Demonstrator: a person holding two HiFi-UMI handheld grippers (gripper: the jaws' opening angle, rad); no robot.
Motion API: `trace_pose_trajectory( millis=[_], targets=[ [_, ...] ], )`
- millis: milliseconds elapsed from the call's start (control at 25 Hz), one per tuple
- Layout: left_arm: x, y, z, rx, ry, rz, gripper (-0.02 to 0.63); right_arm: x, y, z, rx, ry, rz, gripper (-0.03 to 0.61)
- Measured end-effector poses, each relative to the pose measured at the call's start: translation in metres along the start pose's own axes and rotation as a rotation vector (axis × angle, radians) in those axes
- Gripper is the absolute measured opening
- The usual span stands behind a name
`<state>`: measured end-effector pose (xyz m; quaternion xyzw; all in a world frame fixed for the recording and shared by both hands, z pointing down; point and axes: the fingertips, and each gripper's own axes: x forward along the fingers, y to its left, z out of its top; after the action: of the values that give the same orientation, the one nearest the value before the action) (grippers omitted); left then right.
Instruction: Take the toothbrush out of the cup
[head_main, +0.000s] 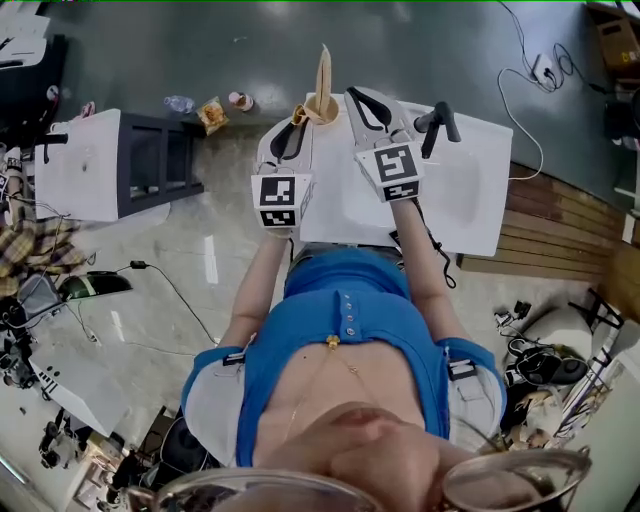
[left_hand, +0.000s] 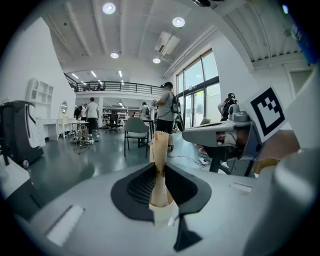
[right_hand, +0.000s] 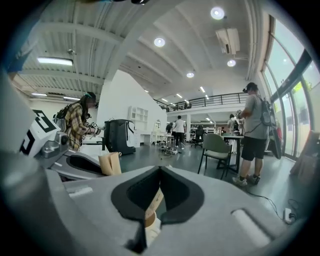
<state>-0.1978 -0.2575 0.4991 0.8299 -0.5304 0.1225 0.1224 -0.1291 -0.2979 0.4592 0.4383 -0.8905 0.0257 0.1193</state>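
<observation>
At twelve o'clock in the head view, the toothbrush (head_main: 323, 65) is standing in the cup (head_main: 320, 106), a long tan piece sticking out past the tan rim toward the dark floor. The cup is showing over the far left corner of the white table (head_main: 470, 200); whether it is resting there cannot be told. The left gripper (head_main: 299, 121) is reaching in from the cup's seven o'clock. In the left gripper view its black pads are pressing on the tan cup (left_hand: 161, 199) from both sides, with the toothbrush (left_hand: 159, 147) rising dead centre above them. The right gripper (head_main: 350, 94) is hanging just beside the cup at its three o'clock. In the right gripper view its jaws are standing a little apart and gripping nothing, and only a thin tan strip is showing low in the slot, too small to identify. From that camera the toothbrush (right_hand: 110, 164) is showing at eight o'clock, at the tip of the left gripper. A black tap-like fitting (head_main: 440, 120) is sitting on the table at the right gripper's three o'clock. Between the head view's nine and ten o'clock a white cabinet (head_main: 80, 165) is standing, with snack packets (head_main: 211, 114) lying on the floor near it.
</observation>
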Motion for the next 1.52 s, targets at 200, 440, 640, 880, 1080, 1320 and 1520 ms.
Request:
trace_pose_trajectory(
  millis=[200, 440, 640, 880, 1080, 1320, 1520],
  targets=[
    [0.001, 0.000, -0.001, -0.008, 0.006, -0.005, 0.061, 0.035, -0.002, -0.023, 0.031, 0.067, 0.030, 0.044],
    [0.004, 0.001, -0.001, -0.020, 0.014, -0.013, 0.061, 0.062, -0.008, -0.042, 0.057, 0.122, 0.041, 0.066],
    [0.006, 0.000, -0.001, -0.028, 0.019, -0.019, 0.060, 0.073, -0.010, -0.046, 0.087, 0.118, 0.063, 0.096],
    [0.006, -0.002, -0.004, -0.040, 0.019, -0.024, 0.060, 0.086, -0.002, -0.056, 0.115, 0.148, 0.099, 0.147],
    [0.010, 0.000, -0.006, -0.041, 0.027, -0.026, 0.058, 0.096, 0.000, -0.065, 0.093, 0.175, 0.103, 0.141],
    [0.009, -0.002, -0.006, -0.042, 0.028, -0.026, 0.058, 0.095, 0.002, -0.067, 0.091, 0.190, 0.109, 0.077],
    [0.009, -0.002, -0.003, -0.037, 0.018, -0.021, 0.057, 0.091, 0.008, -0.062, 0.080, 0.185, 0.127, 0.055]
  ],
)
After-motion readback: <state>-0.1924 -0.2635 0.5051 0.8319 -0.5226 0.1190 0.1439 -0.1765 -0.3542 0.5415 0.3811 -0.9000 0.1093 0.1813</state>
